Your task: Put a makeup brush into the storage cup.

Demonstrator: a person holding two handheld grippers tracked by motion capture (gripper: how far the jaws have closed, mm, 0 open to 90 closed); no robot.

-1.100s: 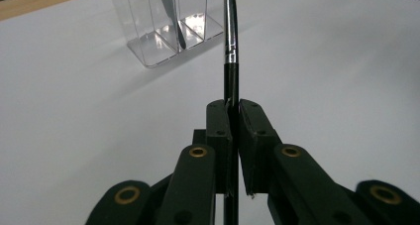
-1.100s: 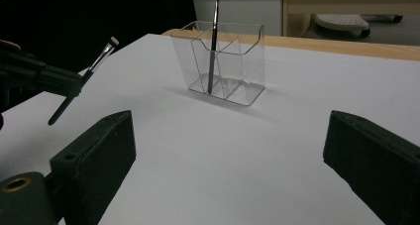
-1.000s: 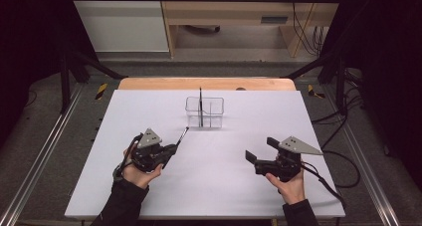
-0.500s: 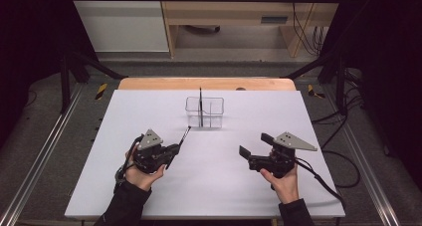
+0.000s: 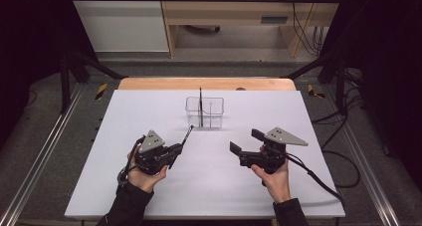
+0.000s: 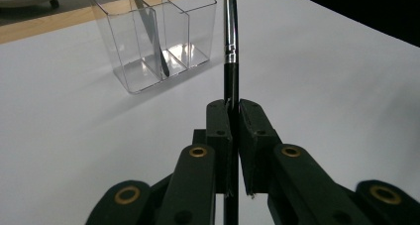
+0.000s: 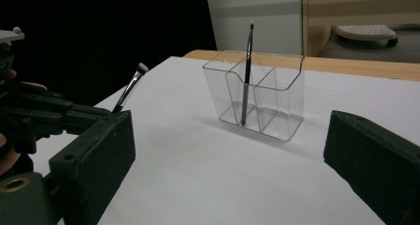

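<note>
Left tongs [image 5: 175,149] pinching brush [image 6: 231,46] low on handle; right tongs [image 5: 247,141] wide, empty. Brush light, thin, slippery; grip mid-handle.

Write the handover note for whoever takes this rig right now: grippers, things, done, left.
Left gripper: shut on a makeup brush, bristles pointing toward the organizer.
Right gripper: open, empty, hovering over the white table.
Clear acrylic organizer: upright at the table's far middle, with one brush already standing in a compartment.
Done: one brush stowed, second picked up.
Left: probably stand the held brush in the organizer; the right gripper could steady it.
</note>
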